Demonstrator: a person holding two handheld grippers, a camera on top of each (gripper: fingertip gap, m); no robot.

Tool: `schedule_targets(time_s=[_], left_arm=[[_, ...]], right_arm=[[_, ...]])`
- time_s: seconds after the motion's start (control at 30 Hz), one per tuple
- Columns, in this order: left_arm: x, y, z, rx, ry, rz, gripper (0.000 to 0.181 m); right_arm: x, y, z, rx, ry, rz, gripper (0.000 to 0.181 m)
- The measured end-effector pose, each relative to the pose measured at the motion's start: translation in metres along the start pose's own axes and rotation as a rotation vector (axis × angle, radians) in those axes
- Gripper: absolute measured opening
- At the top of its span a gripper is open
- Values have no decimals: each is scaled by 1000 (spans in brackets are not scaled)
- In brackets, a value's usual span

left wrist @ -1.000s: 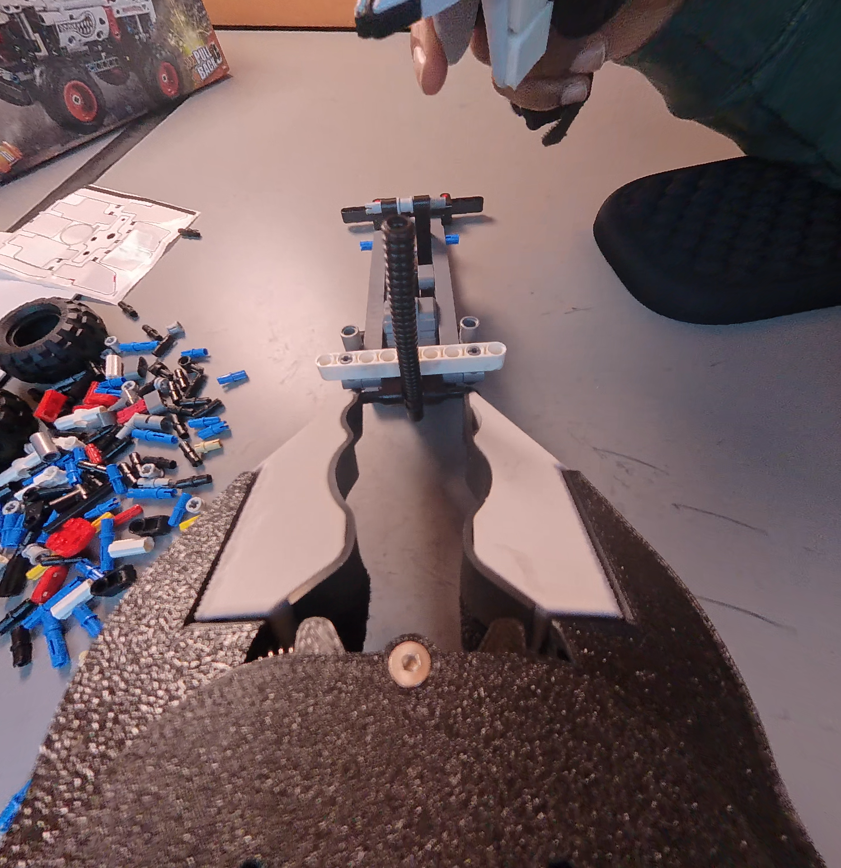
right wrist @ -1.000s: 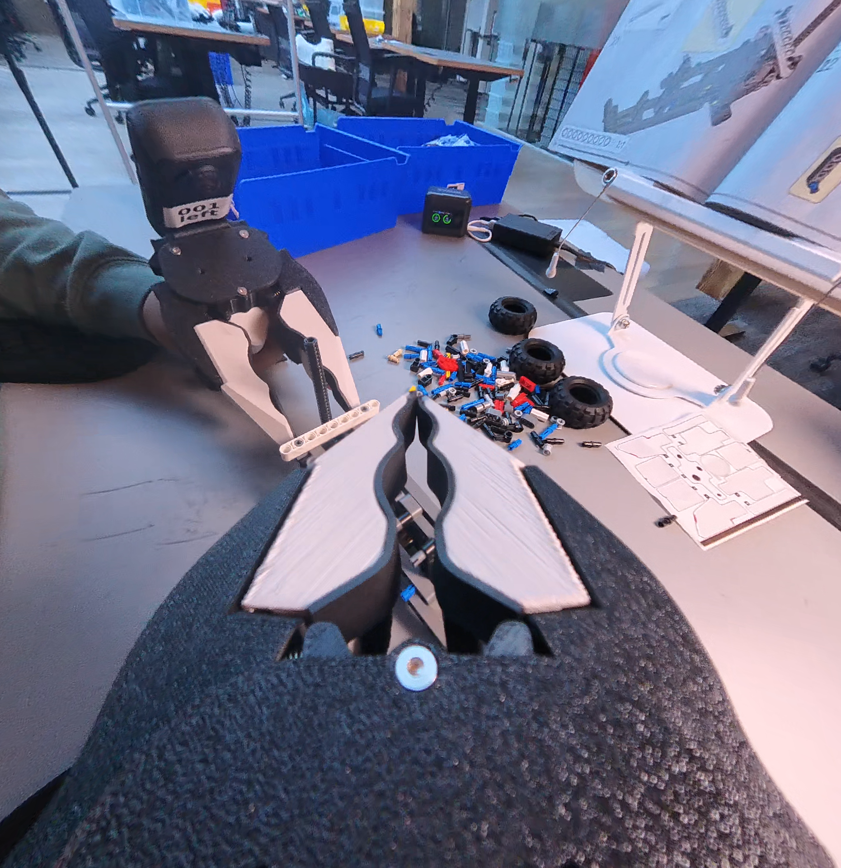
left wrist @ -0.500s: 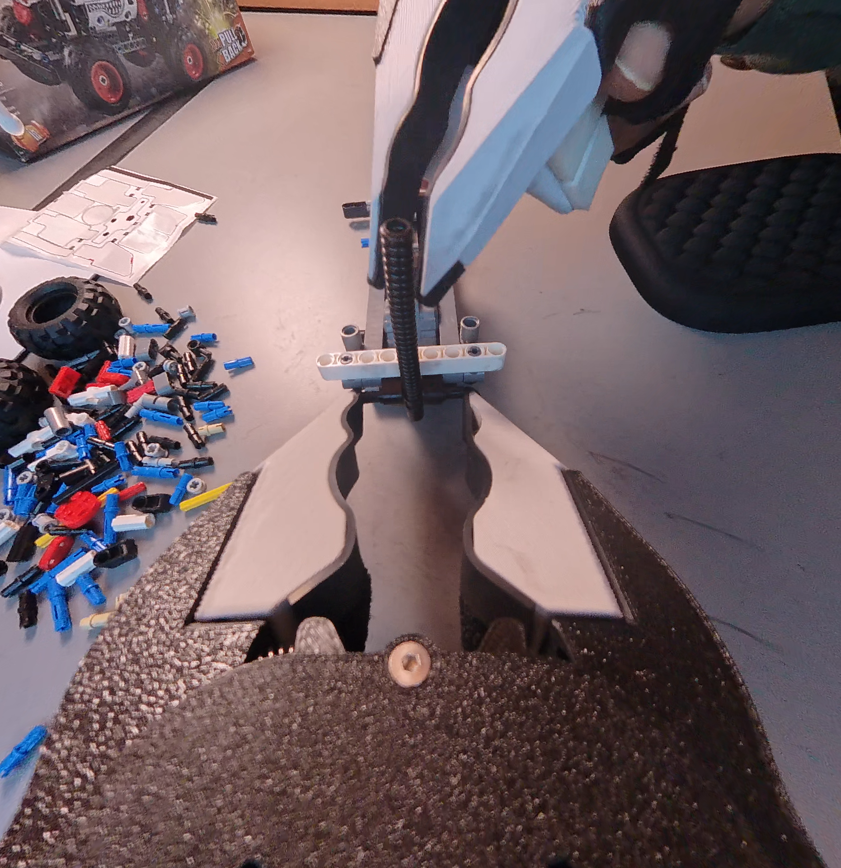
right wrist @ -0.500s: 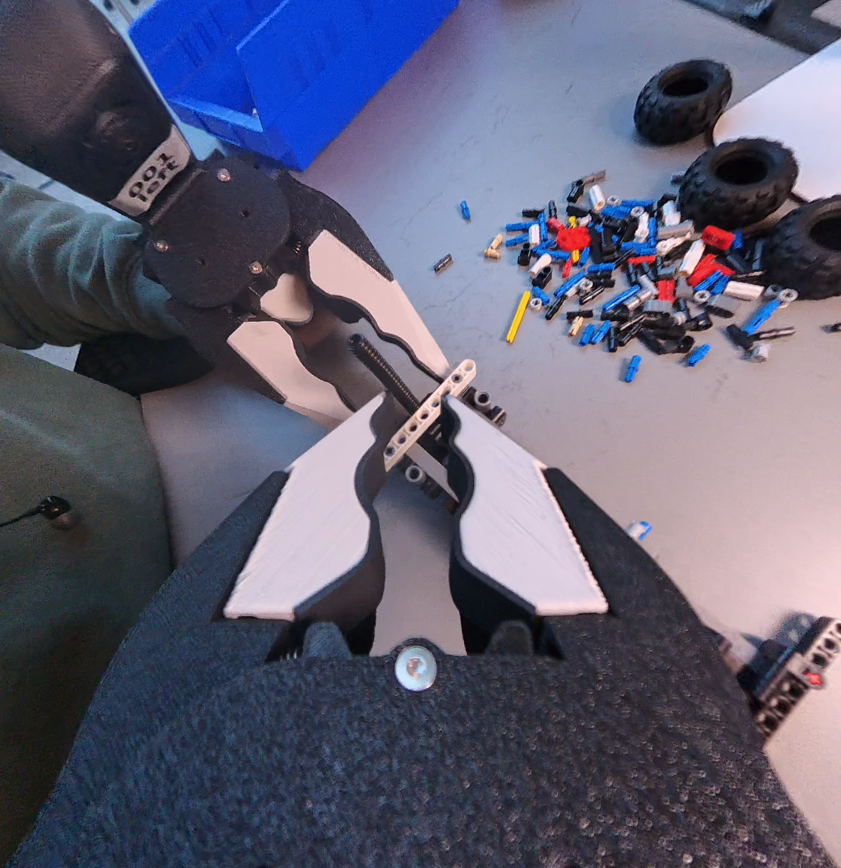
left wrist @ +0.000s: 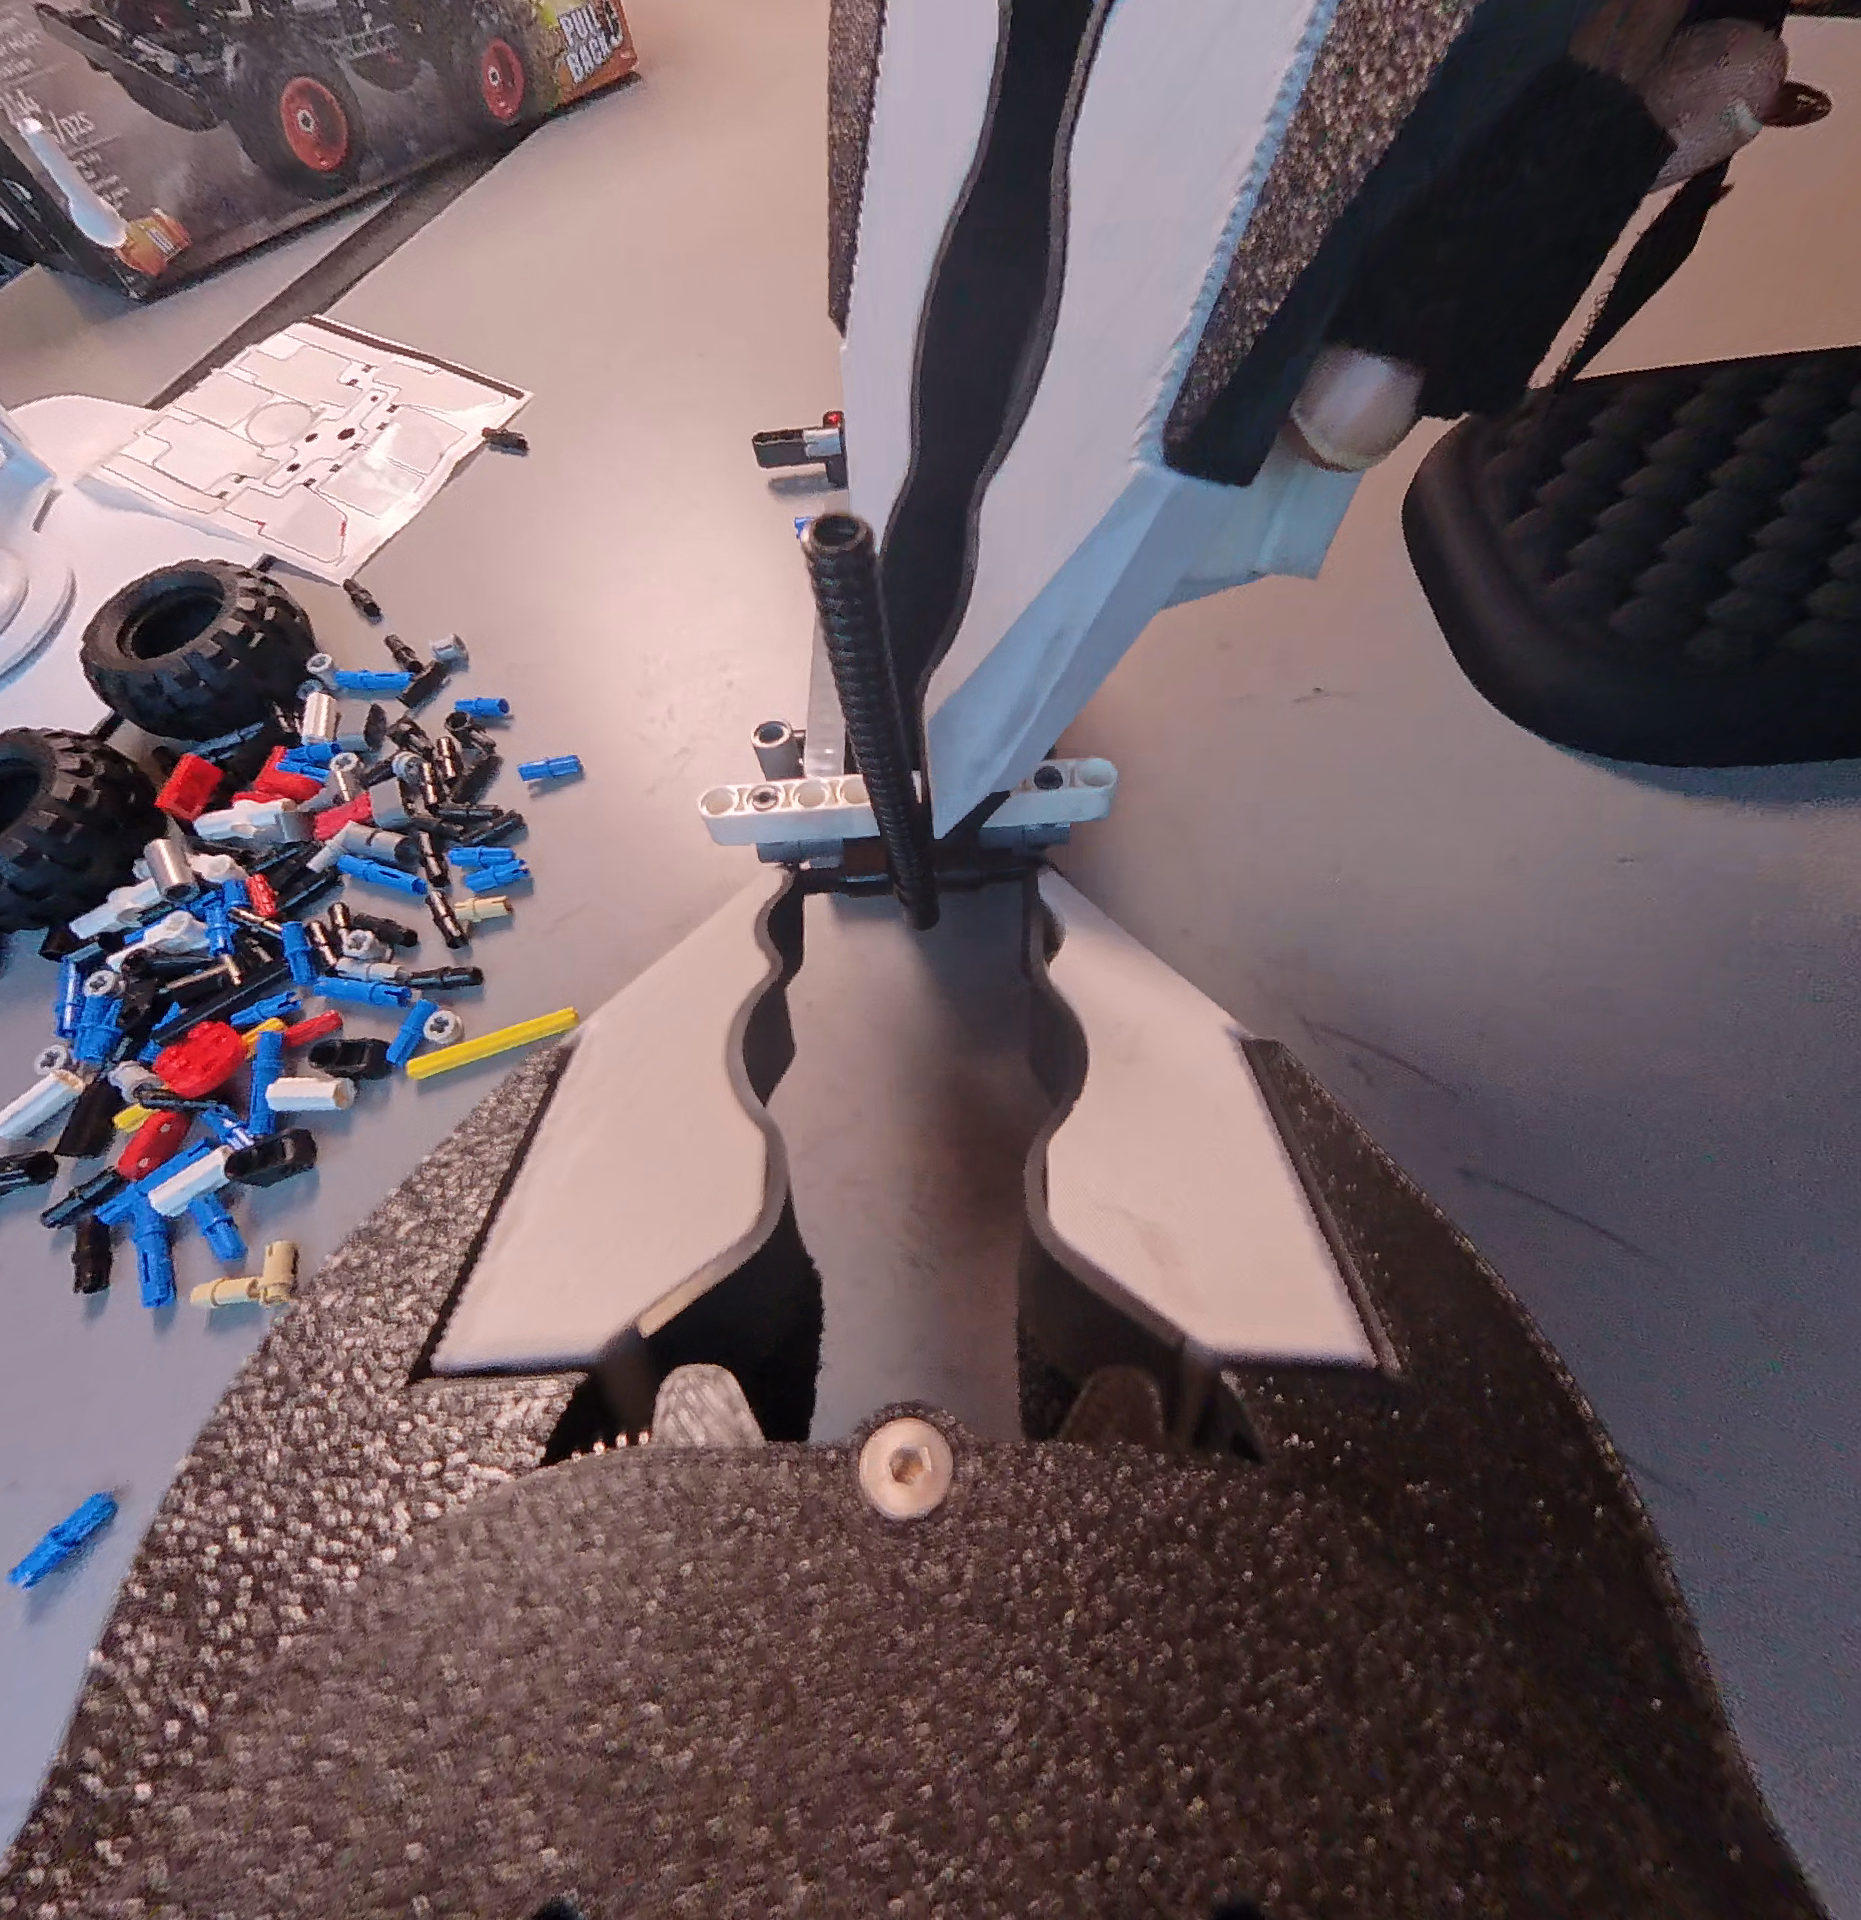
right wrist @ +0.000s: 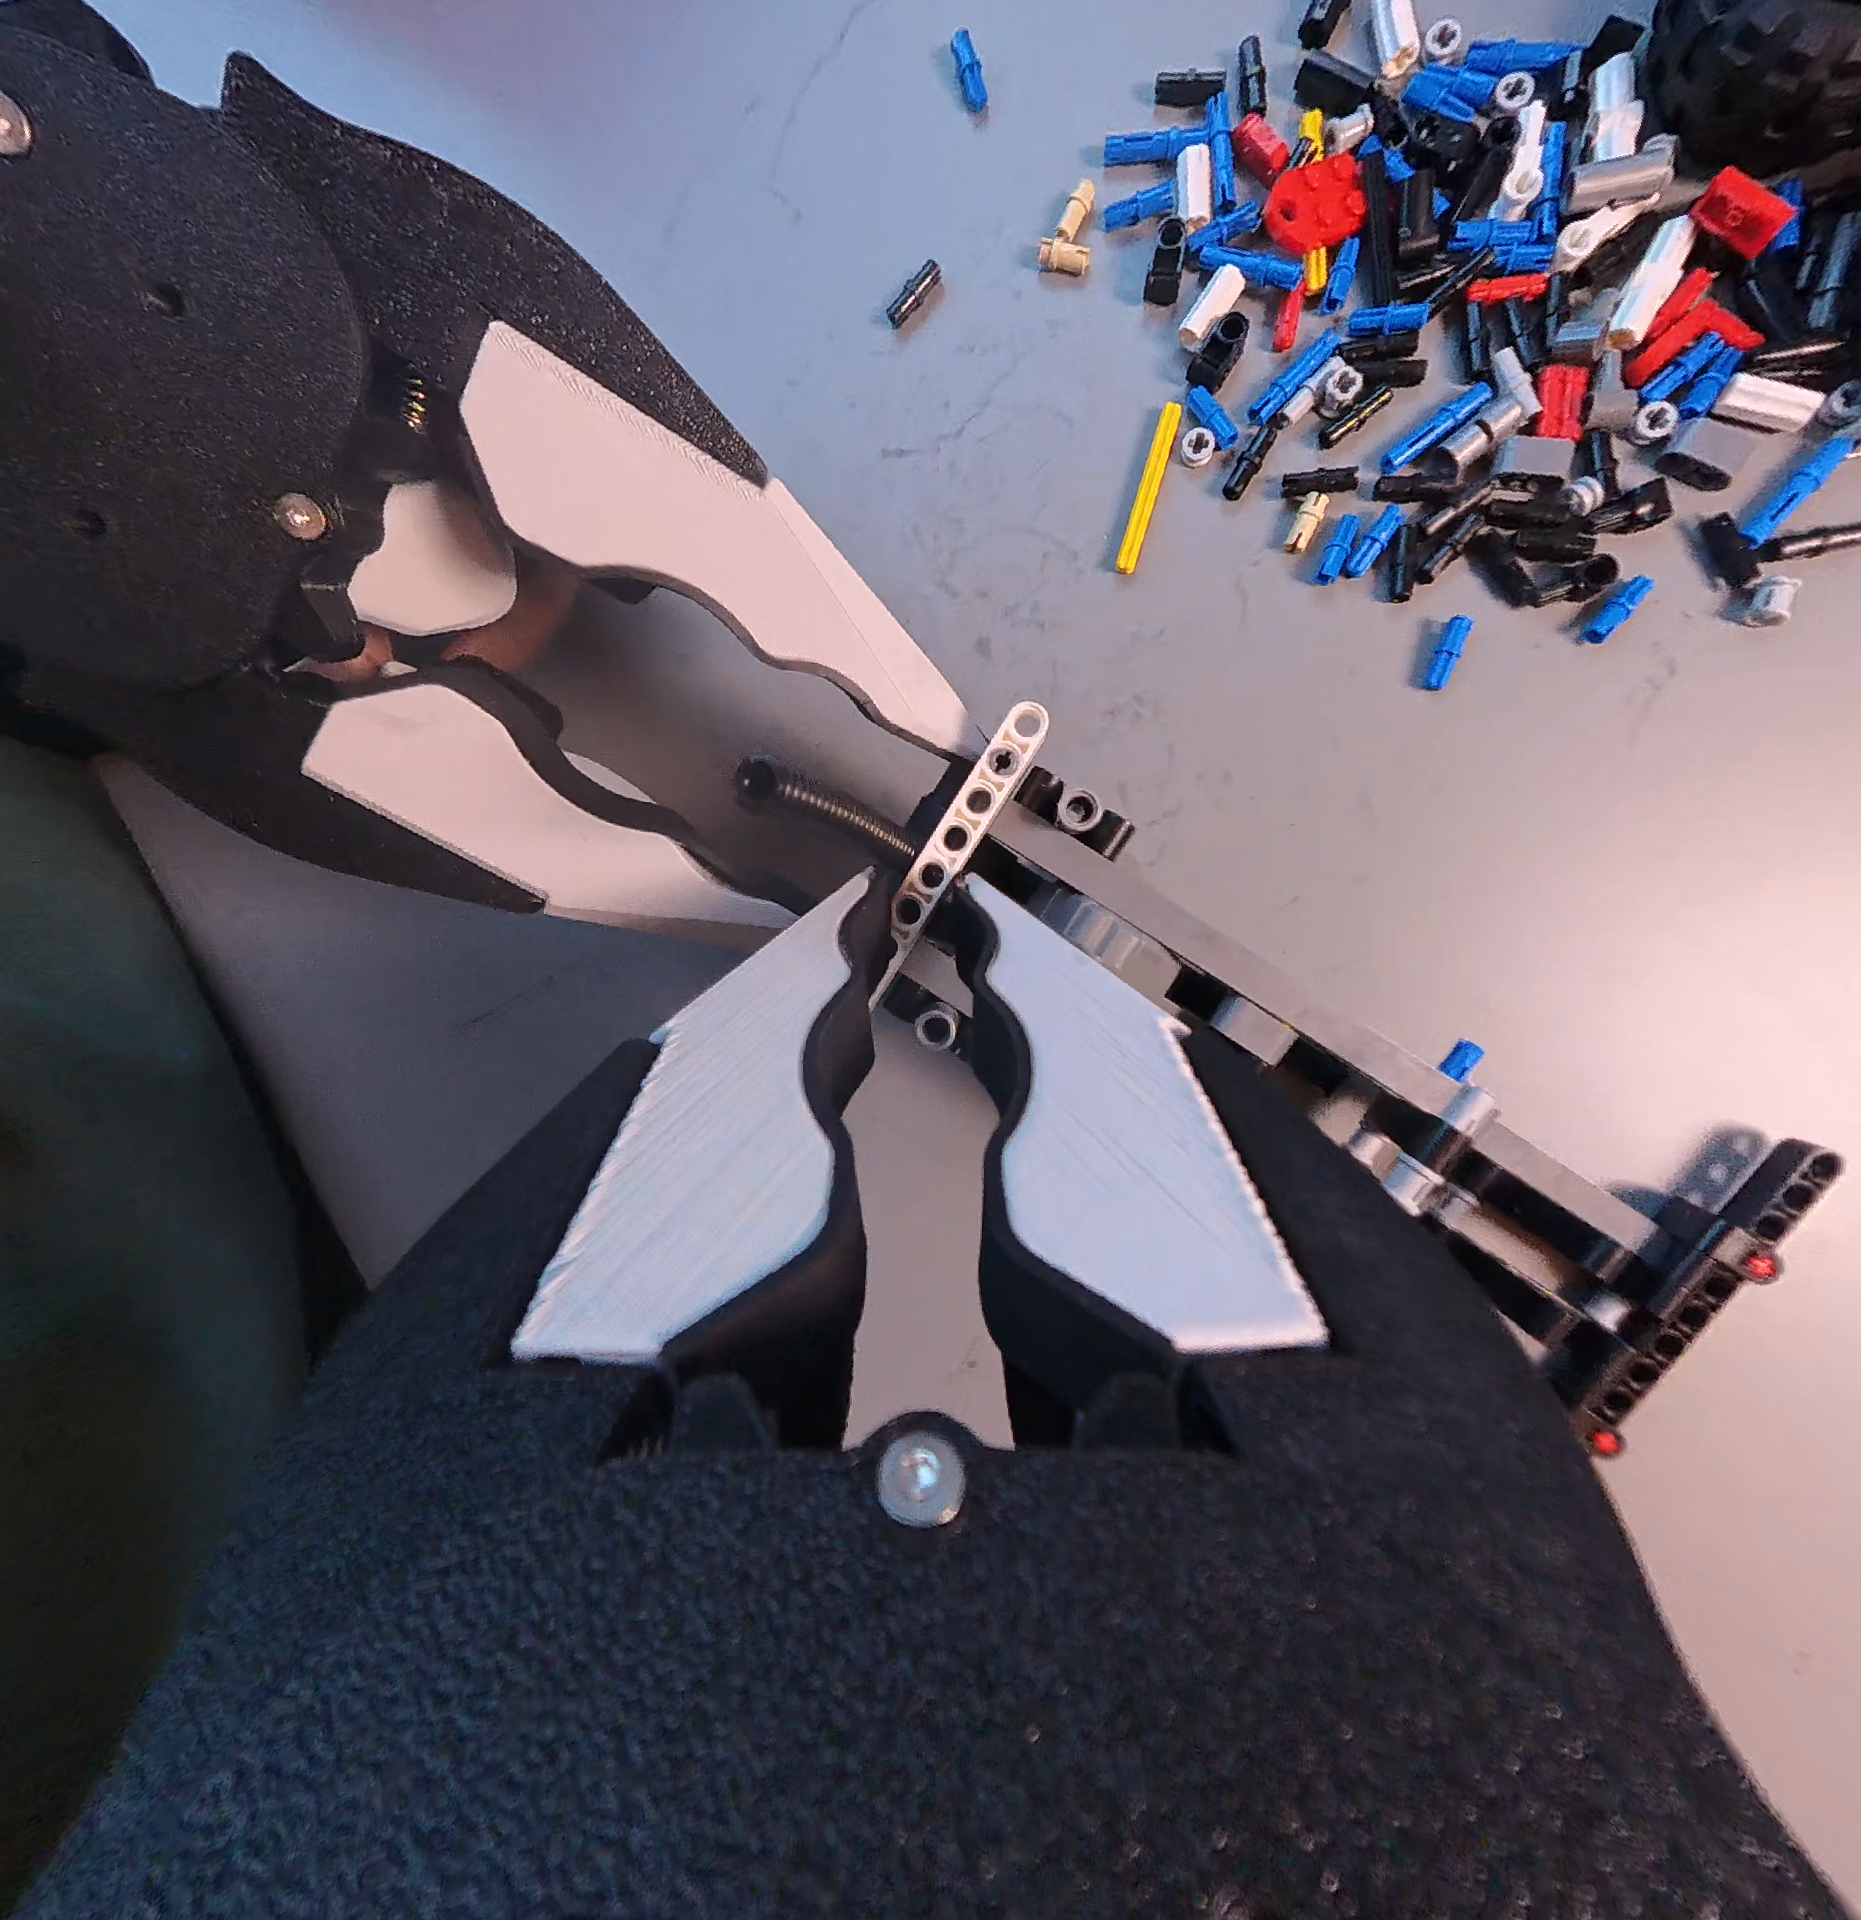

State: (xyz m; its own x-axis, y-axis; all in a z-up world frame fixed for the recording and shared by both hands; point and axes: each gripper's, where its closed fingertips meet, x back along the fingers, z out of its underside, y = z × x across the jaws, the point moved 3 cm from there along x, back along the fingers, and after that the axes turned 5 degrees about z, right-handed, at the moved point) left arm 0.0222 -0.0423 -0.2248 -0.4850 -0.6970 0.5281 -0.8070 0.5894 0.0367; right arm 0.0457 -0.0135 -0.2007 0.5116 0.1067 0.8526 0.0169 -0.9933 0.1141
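The left gripper (left wrist: 910, 894), black-bodied with white-faced fingers, has its jaws spread to a moderate width with its tips against the near end of a long black-and-grey toy-brick chassis (right wrist: 1269, 997) lying on the grey table (left wrist: 1477, 1039); whether the fingers actually clamp that end cannot be told. Just ahead of its tips a white perforated plastic beam (left wrist: 791, 810) runs crosswise on the chassis, and a black ribbed flexible rod (left wrist: 869, 707) rises from the same spot, tilted up and away from it.

The right gripper (right wrist: 915, 914) comes down from above at the far side of the beam. Its jaws are partly closed, and the white beam passes edge-on between the fingertips; the left fingertip (right wrist: 853, 904) touches it, but a firm grip cannot be confirmed. The chassis stretches away to this gripper's right, ending in a black cross-piece with red pins (right wrist: 1715, 1278).

To the left of the left gripper lies a scattered heap of small blue, black, red, grey and white connector pieces (left wrist: 251, 935), with a yellow axle stick (left wrist: 490, 1042) at its near edge and two black knobbly rubber tyres (left wrist: 193, 644) beyond. Farther off lie a white sticker sheet (left wrist: 313, 442) and a printed cardboard box (left wrist: 282, 114). To its right sits a black textured pad (left wrist: 1674, 561).
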Motion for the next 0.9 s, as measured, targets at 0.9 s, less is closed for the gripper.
schedule_targets(time_s=[0.9], left_arm=[[-3,-14,-2,13,-25,127,50]], right_arm=[[10,12,21,349,-35,-16,8]])
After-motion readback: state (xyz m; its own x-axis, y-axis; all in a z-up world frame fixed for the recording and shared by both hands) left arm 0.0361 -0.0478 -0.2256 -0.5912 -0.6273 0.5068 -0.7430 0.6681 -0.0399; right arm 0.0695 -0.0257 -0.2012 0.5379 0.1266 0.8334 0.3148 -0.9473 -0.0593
